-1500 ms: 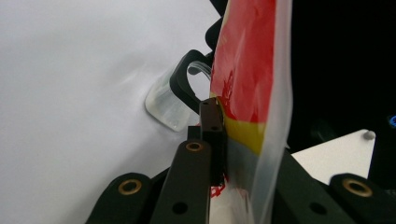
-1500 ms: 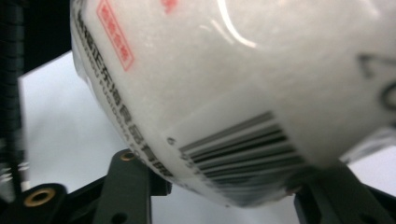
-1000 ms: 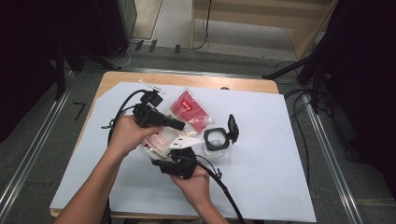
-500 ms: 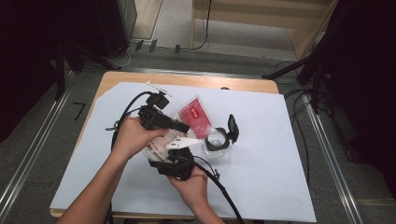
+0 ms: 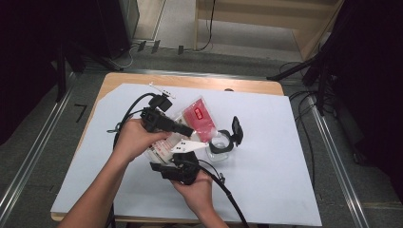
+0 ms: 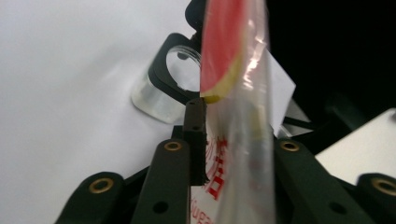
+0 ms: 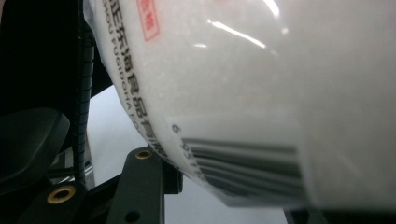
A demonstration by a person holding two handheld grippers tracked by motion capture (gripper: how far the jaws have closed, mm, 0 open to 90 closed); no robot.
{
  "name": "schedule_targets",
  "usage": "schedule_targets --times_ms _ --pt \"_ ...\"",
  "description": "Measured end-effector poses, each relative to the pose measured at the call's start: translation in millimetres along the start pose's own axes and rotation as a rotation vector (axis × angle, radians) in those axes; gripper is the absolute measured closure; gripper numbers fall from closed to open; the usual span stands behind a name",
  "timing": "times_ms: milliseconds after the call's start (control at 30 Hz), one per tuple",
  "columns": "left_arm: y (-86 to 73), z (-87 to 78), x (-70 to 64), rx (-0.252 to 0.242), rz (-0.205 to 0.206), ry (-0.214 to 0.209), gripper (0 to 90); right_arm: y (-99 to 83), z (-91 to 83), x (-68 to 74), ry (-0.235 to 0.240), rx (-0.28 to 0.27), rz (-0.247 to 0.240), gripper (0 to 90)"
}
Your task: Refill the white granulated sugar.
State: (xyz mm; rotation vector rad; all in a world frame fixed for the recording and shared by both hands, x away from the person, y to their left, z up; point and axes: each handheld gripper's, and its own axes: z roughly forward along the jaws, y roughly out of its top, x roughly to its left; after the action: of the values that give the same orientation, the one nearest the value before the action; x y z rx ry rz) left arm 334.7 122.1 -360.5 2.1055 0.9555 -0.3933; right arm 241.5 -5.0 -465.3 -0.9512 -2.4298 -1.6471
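Both grippers hold a clear plastic pouch of white granules with red print and a red label (image 5: 192,124) above the middle of the white-covered desk (image 5: 285,156). The left gripper (image 5: 187,131) has its jaws drawn narrow, pinching the pouch's thin edge. The right gripper (image 5: 177,164) clamps the pouch's bulging barcode end from below. Just beside the pouch stands a clear jar with a black flip-lid collar (image 5: 223,141).

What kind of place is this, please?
Probably a lab or recording workspace, not a home: a wooden table under a white sheet, metal floor rails, loose black cables, and a dark stand.
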Motion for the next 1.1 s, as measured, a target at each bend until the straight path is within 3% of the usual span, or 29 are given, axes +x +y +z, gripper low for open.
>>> schedule_targets --times_ms 200,267,367,467,533,567,667,700,800,933,1100 --pt "1.6 1.2 -5.1 0.001 0.004 0.038 81.1 1.4 5.7 0.9 0.026 0.022 0.004 57.3" --pt "2.5 3.4 -9.4 -0.005 -0.010 0.046 80.6 2.3 6.9 1.4 0.003 0.026 0.007 55.4" --pt "2.7 4.3 -12.6 -0.016 -0.030 0.044 79.0 2.8 6.7 0.4 -0.011 0.015 0.026 57.7" --pt "3.9 3.4 -13.2 -0.021 -0.025 0.024 74.8 2.6 6.2 -0.5 -0.014 0.008 0.033 60.1" --pt "5.1 1.8 -15.2 -0.025 0.024 0.028 68.0 2.6 4.1 -1.3 0.028 -0.008 0.062 62.1" --pt "5.1 1.8 -15.2 -0.025 0.024 0.028 68.5 2.7 3.5 -1.0 0.027 -0.010 0.063 62.4" --pt "7.7 -1.8 -21.2 0.014 0.088 0.056 67.9 1.3 1.5 -2.1 0.046 -0.028 0.073 62.7" --pt "7.7 -1.8 -21.2 0.014 0.088 0.056 67.2 0.1 0.9 -3.5 0.056 -0.038 0.083 62.7" --pt "10.2 -3.8 -23.7 0.069 0.123 0.087 69.8 -2.6 -0.5 -5.9 0.051 -0.043 0.083 62.9" --pt "11.8 -5.1 -22.1 0.096 0.109 0.098 80.7 -3.7 -0.7 -5.5 0.052 -0.038 0.063 62.9" --pt "13.9 -5.2 -21.6 0.105 0.100 0.092 81.9 -2.3 -0.5 -4.5 0.061 -0.036 0.059 62.8"
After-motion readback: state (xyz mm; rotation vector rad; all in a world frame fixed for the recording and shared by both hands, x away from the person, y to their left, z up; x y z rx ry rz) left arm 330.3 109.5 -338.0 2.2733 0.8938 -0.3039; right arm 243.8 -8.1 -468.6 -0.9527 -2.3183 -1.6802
